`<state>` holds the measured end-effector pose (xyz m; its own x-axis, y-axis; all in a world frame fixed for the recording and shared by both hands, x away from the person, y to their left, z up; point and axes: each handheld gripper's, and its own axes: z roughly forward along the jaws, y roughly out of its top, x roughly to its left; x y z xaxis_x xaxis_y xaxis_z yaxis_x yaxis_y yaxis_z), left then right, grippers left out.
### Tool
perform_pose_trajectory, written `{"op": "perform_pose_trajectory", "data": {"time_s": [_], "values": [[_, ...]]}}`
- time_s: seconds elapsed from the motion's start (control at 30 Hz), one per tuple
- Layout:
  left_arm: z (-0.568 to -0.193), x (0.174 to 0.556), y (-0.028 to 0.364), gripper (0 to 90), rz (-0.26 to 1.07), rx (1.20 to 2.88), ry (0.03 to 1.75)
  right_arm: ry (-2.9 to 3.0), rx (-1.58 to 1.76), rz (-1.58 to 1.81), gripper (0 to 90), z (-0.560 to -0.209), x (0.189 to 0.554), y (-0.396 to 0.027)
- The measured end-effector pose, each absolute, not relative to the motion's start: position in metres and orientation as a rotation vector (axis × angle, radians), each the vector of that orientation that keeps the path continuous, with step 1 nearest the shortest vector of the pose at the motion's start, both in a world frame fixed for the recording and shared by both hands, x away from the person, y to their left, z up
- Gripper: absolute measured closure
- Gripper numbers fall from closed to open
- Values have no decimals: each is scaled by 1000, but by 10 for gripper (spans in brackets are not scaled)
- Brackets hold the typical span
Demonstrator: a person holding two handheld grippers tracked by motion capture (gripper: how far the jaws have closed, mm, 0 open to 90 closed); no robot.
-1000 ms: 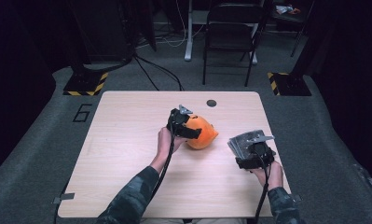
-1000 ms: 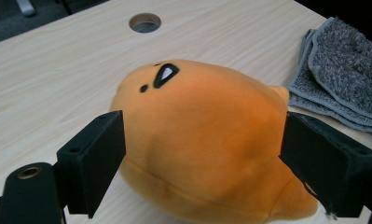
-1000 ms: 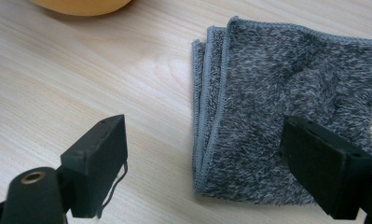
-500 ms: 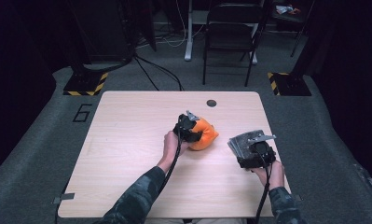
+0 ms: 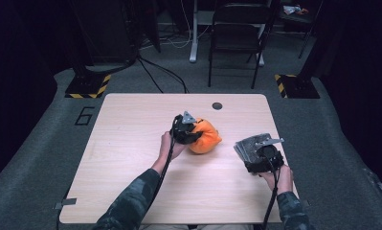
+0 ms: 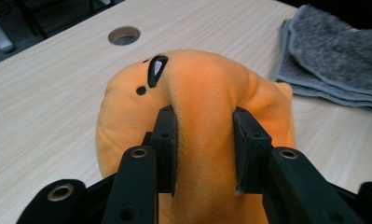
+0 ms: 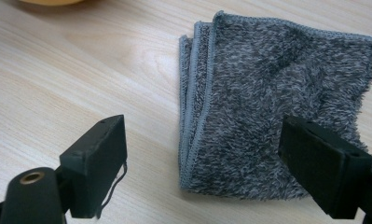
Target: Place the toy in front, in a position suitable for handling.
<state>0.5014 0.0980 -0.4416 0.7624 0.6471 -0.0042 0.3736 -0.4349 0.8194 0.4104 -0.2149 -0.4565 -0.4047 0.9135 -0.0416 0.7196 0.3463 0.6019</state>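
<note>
Pinching the orange plush toy (image 6: 207, 116) on the wooden table (image 5: 131, 143), left gripper (image 6: 204, 140) fingers closing; right gripper (image 7: 221, 163) seemingly open.

Left of my left gripper (image 5: 191, 132) the wooden table (image 5: 131, 143) runs bare to its edge, free passage. The orange plush toy (image 6: 207, 107) my left jaws have just been closing on blocks the way forward. Between toy and folded grey towel (image 7: 277, 102) runs a narrow bare lane. My right gripper (image 7: 221, 163) stands spread over the towel's near edge. The cable hole (image 5: 217, 106) lies well behind the toy
</note>
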Motion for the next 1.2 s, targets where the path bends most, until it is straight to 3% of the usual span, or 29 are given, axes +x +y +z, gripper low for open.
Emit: {"op": "perform_pose_trajectory", "data": {"time_s": [0.33,0.5,0.7,0.8,1.07,1.2], "values": [[-422,489,116,658,323,2118,512,2253,1428,708,145,-458,411,-214],[-429,492,120,652,231,2146,406,2253,1432,713,145,-459,412,-215],[-455,500,118,631,131,2184,397,2267,1432,716,144,-460,412,-213],[-455,501,120,565,120,2175,421,2282,1421,720,144,-462,412,-211],[-443,492,126,231,165,2149,477,2306,1387,738,143,-463,413,-208],[-437,483,135,176,196,2141,510,2314,1358,752,141,-463,414,-206]]}}
